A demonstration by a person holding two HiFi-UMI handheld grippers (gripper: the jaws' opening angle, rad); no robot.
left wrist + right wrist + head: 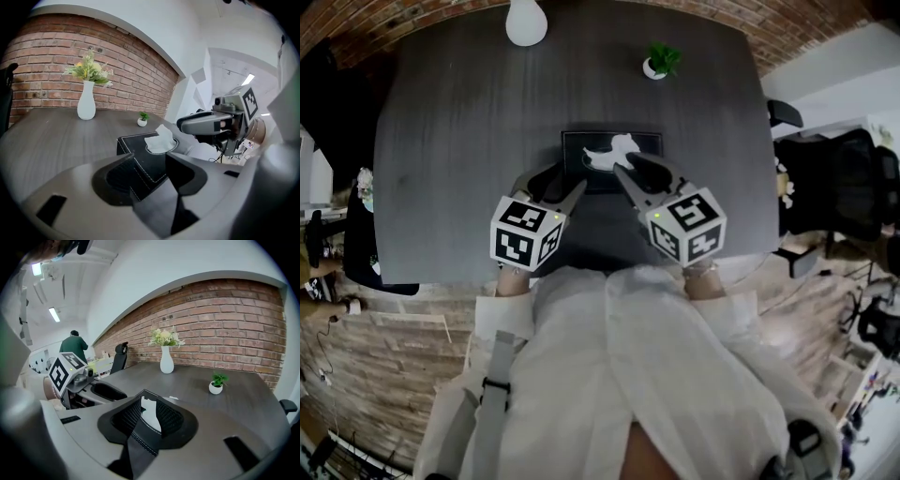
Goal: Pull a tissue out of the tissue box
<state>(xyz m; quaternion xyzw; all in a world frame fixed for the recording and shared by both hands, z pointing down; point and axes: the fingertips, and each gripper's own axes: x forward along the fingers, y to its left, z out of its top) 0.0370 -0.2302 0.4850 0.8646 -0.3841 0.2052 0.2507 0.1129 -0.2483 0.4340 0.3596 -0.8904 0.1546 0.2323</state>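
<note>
1. Left gripper (555,187): jaws wide apart, empty, at the tissue box's (577,142) near corner, likely to steady it
2. Tissue (614,150) stands up from the box's slot
3. Right gripper (636,174): jaws half apart, lined up on the tissue, not yet pinching

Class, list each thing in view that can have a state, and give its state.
Tissue box: lying flat, opening upward.
Tissue: sticking out, not pulled free.
Left claw: open, gripping nothing.
Right claw: open, lined up on tissue, not pinching.
Vase: upright, holding flowers.
Potted plant: upright.
</note>
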